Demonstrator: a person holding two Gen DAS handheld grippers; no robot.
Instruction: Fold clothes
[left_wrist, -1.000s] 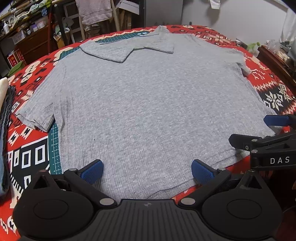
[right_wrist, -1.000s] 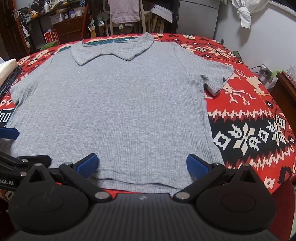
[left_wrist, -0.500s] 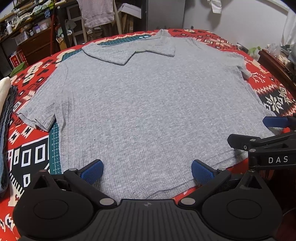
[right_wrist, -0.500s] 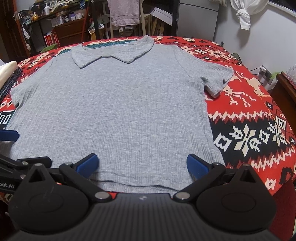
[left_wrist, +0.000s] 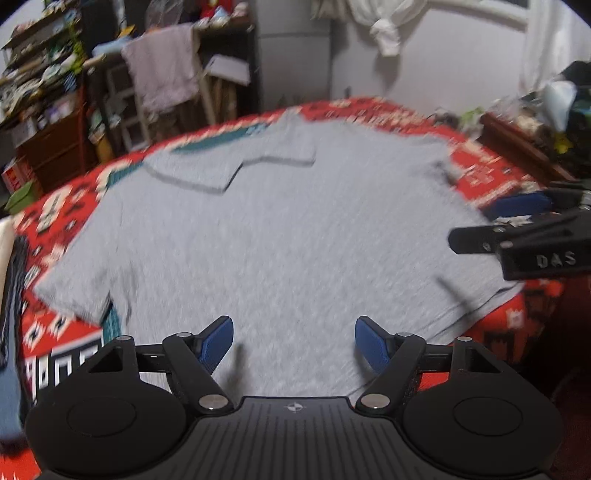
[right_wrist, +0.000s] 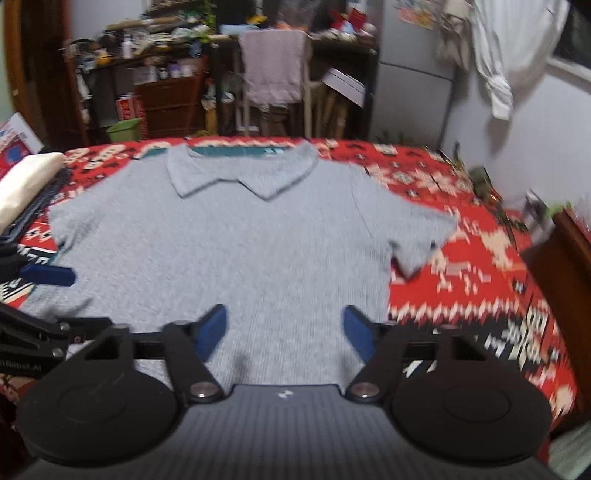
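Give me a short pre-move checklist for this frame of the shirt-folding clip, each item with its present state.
1. Grey polo shirt lies spread flat on the patterned red cloth: ok.
2. Collar at the far end, hem toward the cameras: ok.
3. Both short sleeves spread out to the sides, right sleeve unfolded: ok.
4. Left hand-held gripper open, nothing between its fingers: ok.
5. Right hand-held gripper open, nothing between its fingers: ok.
6. Fingers lined up on the hem for a grasp: cannot tell, both views are motion-blurred and the hem is hidden behind the gripper bodies.
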